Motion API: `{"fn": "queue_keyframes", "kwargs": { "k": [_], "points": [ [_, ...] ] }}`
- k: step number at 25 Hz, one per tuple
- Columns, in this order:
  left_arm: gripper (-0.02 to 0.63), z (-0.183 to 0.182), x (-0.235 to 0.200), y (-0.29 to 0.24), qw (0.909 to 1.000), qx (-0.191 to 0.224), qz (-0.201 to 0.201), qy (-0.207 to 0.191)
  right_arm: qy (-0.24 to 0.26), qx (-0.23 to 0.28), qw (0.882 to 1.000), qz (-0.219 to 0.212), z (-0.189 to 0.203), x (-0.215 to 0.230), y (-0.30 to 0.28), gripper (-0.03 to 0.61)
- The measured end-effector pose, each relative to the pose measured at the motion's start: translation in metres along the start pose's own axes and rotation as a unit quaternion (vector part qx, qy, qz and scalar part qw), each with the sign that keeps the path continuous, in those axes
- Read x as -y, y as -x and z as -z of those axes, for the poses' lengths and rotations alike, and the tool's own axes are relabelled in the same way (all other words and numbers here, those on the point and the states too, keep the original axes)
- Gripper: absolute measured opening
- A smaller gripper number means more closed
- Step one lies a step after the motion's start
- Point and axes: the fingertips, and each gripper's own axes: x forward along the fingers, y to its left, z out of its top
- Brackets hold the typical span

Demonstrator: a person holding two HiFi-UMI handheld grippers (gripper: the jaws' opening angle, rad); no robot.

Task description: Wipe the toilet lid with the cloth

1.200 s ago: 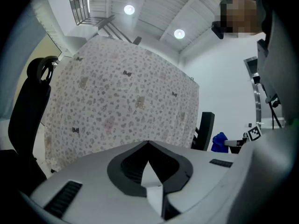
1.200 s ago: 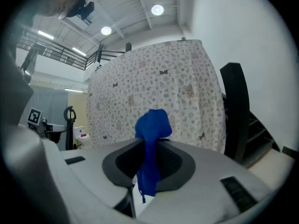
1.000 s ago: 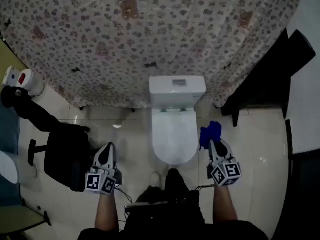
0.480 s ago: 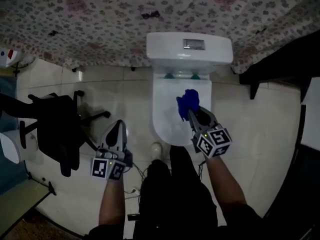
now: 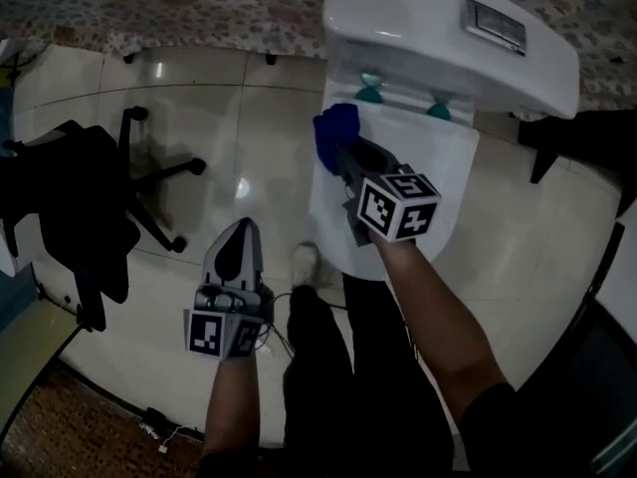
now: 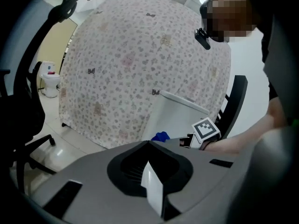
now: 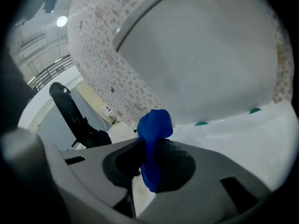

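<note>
The right gripper (image 5: 343, 155) pinches the blue cloth (image 5: 335, 130), a bunched wad that sticks out past the jaw tips at the 10 o'clock corner of the closed white toilet lid (image 5: 423, 182). Whether the cloth presses on the lid or hangs just above it cannot be told. At the lid's 12 o'clock stand two teal hinge caps (image 5: 370, 88), with the cistern (image 5: 438, 38) right behind them. The left gripper (image 5: 239, 239) is well off the toilet, at 7 o'clock from the lid over the glossy tiled floor (image 5: 229, 137), its jaws pressed together with nothing between them. A pale shoe (image 5: 304, 262) rests on the tiles just beside the bowl's front. A black office chair (image 5: 70, 207) fills the 9 o'clock side, and a flowered curtain (image 5: 199, 3) runs along 12 o'clock.
</note>
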Motion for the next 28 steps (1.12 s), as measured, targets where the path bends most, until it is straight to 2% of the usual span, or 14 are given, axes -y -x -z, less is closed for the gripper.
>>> {"fn": "queue_keyframes", "kwargs": {
  "k": [2, 4, 7, 9, 12, 16, 24, 28],
  "points": [
    [-0.008, 0.017, -0.012, -0.001, 0.9996, 0.0, -0.025, 0.01, 0.007, -0.007, 1.0, 0.003, 0.007, 0.004, -0.022, 0.063],
    [-0.008, 0.027, -0.024, -0.003, 0.9983, 0.001, -0.057, 0.015, 0.016, -0.015, 0.999, 0.026, 0.016, 0.013, -0.043, 0.062],
    [-0.008, 0.038, -0.028, -0.007, 0.9978, -0.002, -0.063, 0.021, 0.009, -0.034, 0.996, 0.077, 0.028, 0.039, -0.062, 0.063],
    [-0.008, 0.042, -0.024, -0.009, 0.9982, -0.006, -0.054, 0.026, 0.01, -0.042, 0.995, 0.095, 0.03, 0.049, -0.064, 0.063],
    [-0.008, 0.043, -0.015, -0.015, 0.9988, -0.015, -0.033, 0.033, 0.057, -0.05, 0.992, 0.104, 0.03, 0.053, -0.059, 0.063],
    [-0.008, 0.045, 0.003, -0.03, 0.9993, -0.024, 0.002, 0.031, 0.084, -0.04, 0.989, 0.116, 0.023, 0.073, -0.04, 0.063],
    [-0.008, 0.058, 0.037, -0.054, 0.997, -0.048, 0.054, 0.029, 0.075, -0.01, 0.982, 0.171, 0.008, 0.152, 0.038, 0.064],
    [-0.008, 0.063, 0.05, -0.062, 0.9958, -0.058, 0.067, 0.021, 0.086, -0.007, 0.971, 0.222, 0.009, 0.206, 0.093, 0.064]
  ]
}}
